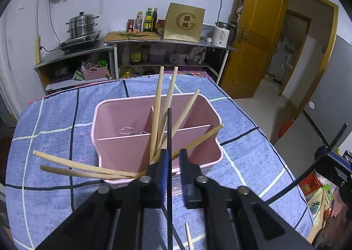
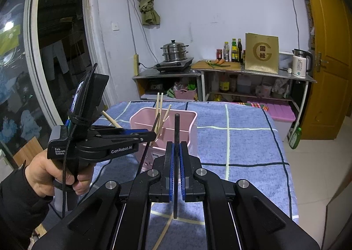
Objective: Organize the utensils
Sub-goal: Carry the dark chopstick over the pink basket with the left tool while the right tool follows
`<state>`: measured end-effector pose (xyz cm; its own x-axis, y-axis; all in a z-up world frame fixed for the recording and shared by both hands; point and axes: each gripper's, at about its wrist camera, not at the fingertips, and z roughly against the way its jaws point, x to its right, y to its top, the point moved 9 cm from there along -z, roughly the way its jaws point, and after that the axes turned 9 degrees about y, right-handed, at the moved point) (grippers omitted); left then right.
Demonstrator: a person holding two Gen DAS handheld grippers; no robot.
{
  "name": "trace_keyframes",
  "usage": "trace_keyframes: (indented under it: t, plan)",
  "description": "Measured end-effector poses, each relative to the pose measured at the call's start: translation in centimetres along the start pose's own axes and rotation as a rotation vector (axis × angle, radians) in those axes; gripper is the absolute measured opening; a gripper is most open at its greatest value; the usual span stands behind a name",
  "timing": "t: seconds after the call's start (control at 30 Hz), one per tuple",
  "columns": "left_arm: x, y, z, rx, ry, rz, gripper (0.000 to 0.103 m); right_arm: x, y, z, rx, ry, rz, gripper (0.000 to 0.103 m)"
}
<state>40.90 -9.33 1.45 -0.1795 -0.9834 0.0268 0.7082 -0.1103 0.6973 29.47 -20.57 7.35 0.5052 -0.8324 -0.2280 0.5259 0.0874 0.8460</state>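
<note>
- Showing a blue checked tablecloth (image 1: 55, 118) with a pink bin (image 1: 154, 98) in its middle, split by thin walls into compartments.
- Standing in the bin's near compartment, four wooden chopsticks (image 1: 156, 104), fanned out and leaning away over the far rim and the right rim.
- Jutting out to the left past the bin's near corner, two more sticks (image 1: 72, 166); cannot tell what holds them up.
- Lying flat on the cloth close under the grippers, one lone stick (image 1: 188, 236).
- Pinching a black chopstick (image 1: 169, 126): left gripper (image 1: 173, 155), pads drawn almost together, hard up against the bin's near wall.
- Held steeply, that chopstick crossing in front of the near wall, top end among the wooden ones, lower end outside the bin.
- Wrapped round the left gripper's handle, a hand (image 2: 48, 173) in a dark sleeve.
- Pressed together on a second black chopstick (image 2: 176, 126): right gripper (image 2: 176, 151), short of the bin and well apart from it.
- Held upright, that second chopstick rising above the fingertips, lower end hanging clear of the cloth.
- Lining the far wall, a steel counter (image 2: 176, 72) with a steamer pot (image 2: 175, 51), bottles, a gold box and a white kettle (image 2: 300, 65); to the right, a yellow door (image 2: 330, 52).
</note>
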Motion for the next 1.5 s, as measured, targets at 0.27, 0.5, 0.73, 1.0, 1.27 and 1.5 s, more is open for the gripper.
trace_keyframes:
  t: [0.27,0.5,0.73,1.0,1.27,1.5]
  plan:
    - [0.3,0.4,1.4,0.033,-0.011,-0.024,0.0,0.0,0.0,-0.1,-0.001,-0.001,0.0,0.004]
    - [0.2,0.1,1.1,-0.004,-0.023,-0.004,0.005,-0.1,0.1,-0.4,-0.002,-0.002,-0.001,0.004]
    - [-0.4,0.1,-0.1,-0.022,0.013,0.007,0.008,-0.1,0.0,-0.4,-0.001,0.001,0.006,0.004]
    - [-0.7,0.4,-1.4,-0.037,0.021,0.033,0.008,-0.1,0.0,-0.5,-0.002,0.0,0.005,0.004]
    - [-0.4,0.4,-0.1,-0.005,0.006,0.022,0.004,-0.1,0.0,-0.4,-0.001,0.002,0.005,0.004]
    - [-0.6,1.3,4.2,0.061,0.002,-0.011,0.004,-0.6,0.2,-0.1,0.009,0.003,0.013,0.004]
